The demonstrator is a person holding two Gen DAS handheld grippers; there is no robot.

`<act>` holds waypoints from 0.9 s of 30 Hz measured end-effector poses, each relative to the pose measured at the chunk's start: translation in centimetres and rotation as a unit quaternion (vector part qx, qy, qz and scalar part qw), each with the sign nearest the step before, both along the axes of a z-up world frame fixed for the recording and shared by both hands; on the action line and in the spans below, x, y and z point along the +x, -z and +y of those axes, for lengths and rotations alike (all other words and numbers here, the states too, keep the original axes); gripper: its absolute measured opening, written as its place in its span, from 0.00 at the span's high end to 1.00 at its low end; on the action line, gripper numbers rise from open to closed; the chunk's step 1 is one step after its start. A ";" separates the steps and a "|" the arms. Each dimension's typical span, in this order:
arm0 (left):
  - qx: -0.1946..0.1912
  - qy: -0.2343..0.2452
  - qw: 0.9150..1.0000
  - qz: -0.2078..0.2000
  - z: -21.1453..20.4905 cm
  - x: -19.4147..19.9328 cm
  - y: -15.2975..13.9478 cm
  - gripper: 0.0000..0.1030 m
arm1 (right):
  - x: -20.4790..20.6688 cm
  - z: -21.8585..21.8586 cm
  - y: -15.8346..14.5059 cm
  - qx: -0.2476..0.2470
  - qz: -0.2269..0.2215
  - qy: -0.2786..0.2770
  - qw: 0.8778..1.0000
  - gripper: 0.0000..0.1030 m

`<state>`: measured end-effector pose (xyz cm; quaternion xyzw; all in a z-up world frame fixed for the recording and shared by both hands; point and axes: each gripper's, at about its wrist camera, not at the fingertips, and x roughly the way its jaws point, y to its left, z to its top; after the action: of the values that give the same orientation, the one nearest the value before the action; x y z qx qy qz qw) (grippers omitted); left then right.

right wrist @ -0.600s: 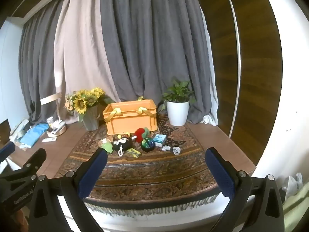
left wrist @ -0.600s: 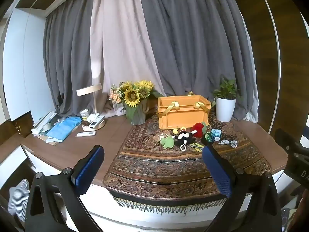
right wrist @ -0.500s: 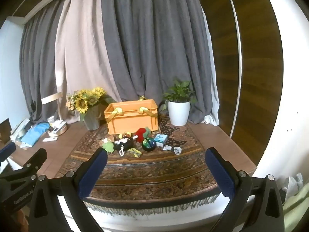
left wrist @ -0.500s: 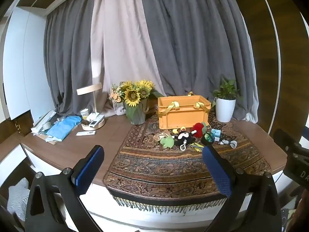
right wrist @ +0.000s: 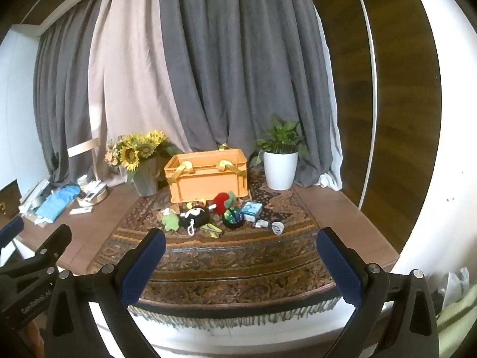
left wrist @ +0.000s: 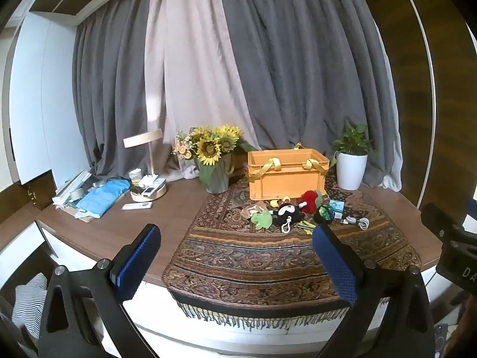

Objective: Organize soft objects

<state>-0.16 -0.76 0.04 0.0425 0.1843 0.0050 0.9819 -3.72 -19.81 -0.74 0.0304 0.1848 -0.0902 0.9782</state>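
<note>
An orange crate with yellow strap handles stands at the back of a patterned rug. In front of it lie small soft toys: a green one, a black one with a white clip, a red one and a dark spotted ball. My left gripper and right gripper are both open and empty, held in front of the table's near edge, well short of the toys.
A sunflower vase stands left of the crate and a white potted plant right of it. A blue box and a coiled white cable lie by the toys. A lamp, remotes and a blue cloth lie at the table's left.
Both views have shifted only slightly; the scene sits a touch closer. Nothing on the table has moved and both grippers stay open.
</note>
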 end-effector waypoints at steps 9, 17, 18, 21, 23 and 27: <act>0.001 0.008 1.000 0.001 -0.4 -0.4 -0.3 0.00 | -0.3 -0.8 0.0 0.004 0.008 0.006 1.000 0.01; 0.000 0.018 1.000 0.004 -0.5 -0.3 -0.1 0.00 | -0.4 -1.1 -0.1 0.005 0.015 0.013 1.000 0.01; 0.000 0.020 1.000 0.005 -0.6 -0.3 -0.1 0.00 | -0.4 -1.1 -0.1 0.005 0.017 0.014 1.000 0.01; -0.002 0.023 1.000 0.005 -0.6 -0.4 0.1 0.00 | -0.5 -1.3 0.0 0.006 0.017 0.018 1.000 0.01; -0.003 0.025 1.000 0.005 -0.5 -0.5 0.2 0.00 | -0.6 -1.4 0.0 0.005 0.016 0.020 1.000 0.01; -0.005 0.027 1.000 0.006 -0.5 -0.4 0.3 0.00 | -0.6 -1.5 0.0 0.003 0.015 0.022 1.000 0.01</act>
<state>-0.56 -1.26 -0.22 0.0427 0.1892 -0.0225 0.9808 -4.35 -21.29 -0.78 0.0364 0.1990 -0.1114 0.9730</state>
